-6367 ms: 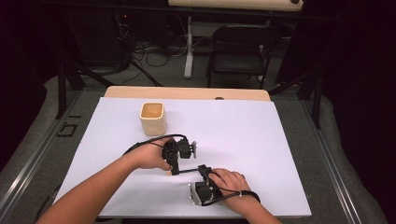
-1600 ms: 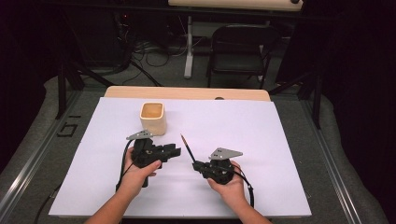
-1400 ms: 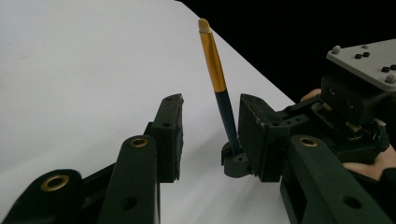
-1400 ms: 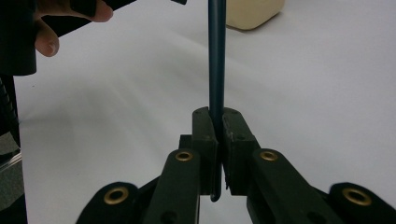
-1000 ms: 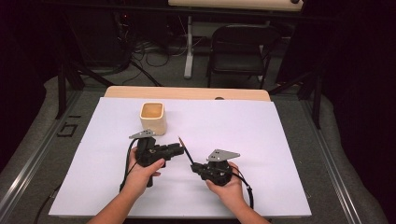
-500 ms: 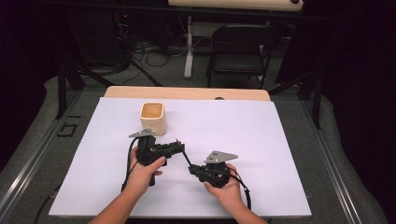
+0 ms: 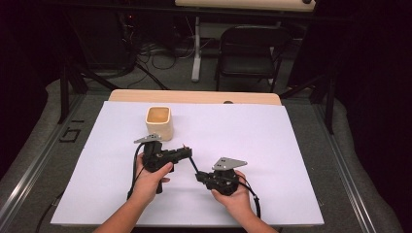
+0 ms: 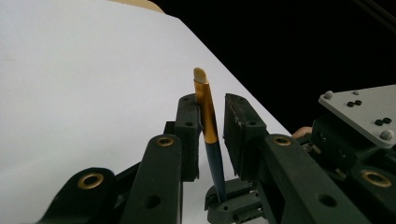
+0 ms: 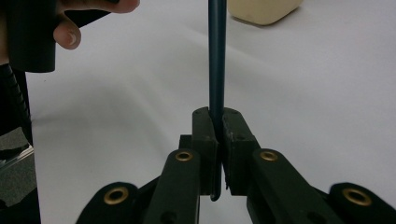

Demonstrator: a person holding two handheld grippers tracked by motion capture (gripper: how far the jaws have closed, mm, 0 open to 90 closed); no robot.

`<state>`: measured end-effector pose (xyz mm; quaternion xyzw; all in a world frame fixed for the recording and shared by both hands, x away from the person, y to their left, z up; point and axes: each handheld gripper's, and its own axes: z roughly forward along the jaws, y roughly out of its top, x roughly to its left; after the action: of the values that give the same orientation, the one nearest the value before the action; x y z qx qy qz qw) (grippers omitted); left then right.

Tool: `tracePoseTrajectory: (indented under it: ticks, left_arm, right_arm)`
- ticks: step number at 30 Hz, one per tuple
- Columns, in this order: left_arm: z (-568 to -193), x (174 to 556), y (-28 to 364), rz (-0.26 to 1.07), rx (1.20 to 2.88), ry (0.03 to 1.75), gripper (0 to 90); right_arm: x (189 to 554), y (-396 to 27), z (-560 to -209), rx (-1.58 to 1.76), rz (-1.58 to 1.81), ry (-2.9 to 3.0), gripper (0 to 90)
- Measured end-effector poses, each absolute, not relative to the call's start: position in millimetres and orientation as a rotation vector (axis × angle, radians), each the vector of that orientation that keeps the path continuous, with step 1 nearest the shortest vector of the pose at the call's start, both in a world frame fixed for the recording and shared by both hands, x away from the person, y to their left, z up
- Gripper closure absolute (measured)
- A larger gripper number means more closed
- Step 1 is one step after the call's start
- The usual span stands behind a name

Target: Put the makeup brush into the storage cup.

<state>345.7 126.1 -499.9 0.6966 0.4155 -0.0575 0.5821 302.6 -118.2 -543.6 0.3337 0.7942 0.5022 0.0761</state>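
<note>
A slim brush with a dark blue handle (image 9: 217, 65), a gold ferrule (image 8: 207, 112) and a pale tip stands between the two grippers near the table's front. My right gripper (image 9: 218, 122) is shut on the lower end of the handle (image 7: 194, 165). The left gripper (image 8: 212, 109) is open, its jaws on either side of the ferrule, with a gap on the right-hand side. In the high view the left gripper (image 7: 186, 151) points right and the right gripper (image 7: 200, 176) points left and away, the brush slanting up between them. A cream cup (image 7: 159, 122) stands upright just behind the left gripper.
The white table sheet (image 7: 291, 160) has a wooden strip along its far edge. A black chair (image 7: 248, 53) and cables lie on the floor beyond. The cream cup (image 9: 264, 10) sits ahead of the right gripper, the person's left hand (image 9: 70, 28) to its left.
Both grippers have drawn together. The left gripper has moved right until its jaws surround the brush's ferrule; the right gripper has shifted slightly left with the brush.
</note>
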Motion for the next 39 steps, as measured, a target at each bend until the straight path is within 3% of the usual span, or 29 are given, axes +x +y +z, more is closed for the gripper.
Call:
tracePoseTrajectory:
  ticks: [39]
  left_arm:
    - [-505.1, 346.3, 128.2, -0.231, 1.537, 1.024, 83.6]
  right_arm:
    - [302.5, -117.1, -544.4, 0.981, 1.49, 2.371, 85.4]
